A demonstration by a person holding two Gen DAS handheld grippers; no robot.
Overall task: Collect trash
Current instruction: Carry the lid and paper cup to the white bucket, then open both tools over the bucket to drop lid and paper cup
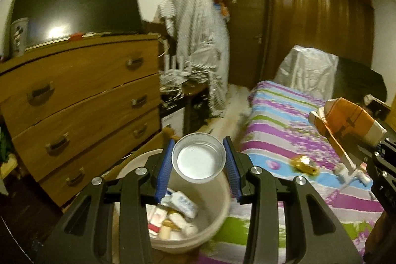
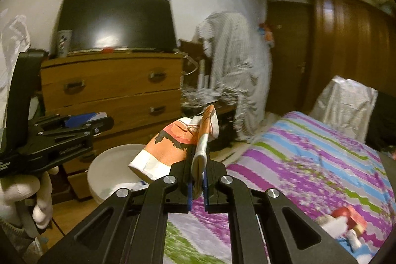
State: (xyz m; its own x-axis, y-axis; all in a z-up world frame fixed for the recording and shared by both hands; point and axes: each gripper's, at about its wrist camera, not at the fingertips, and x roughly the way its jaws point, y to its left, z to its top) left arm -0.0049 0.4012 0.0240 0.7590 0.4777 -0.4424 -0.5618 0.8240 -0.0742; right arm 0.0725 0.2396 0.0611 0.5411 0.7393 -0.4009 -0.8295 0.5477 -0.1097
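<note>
We have some trash already in the bucket (image 1: 217, 209). Our left gripper (image 1: 199, 160) grasps a foil cup (image 1: 198, 160) above it, our right gripper (image 2: 198, 187) pinches an orange carton (image 2: 170, 150) (wrappers (image 1: 304, 165) remain on the bed (image 1: 284, 120)).

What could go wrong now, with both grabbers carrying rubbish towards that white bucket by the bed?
The left gripper holds the foil dish only by its thin rim, so it may buckle and slip out, perhaps beside the white bucket. The right gripper pinches just the folded end of the orange carton; most of it sticks out sideways, so it could twist loose. The grippers are also close together, and might bump over the bucket.
</note>
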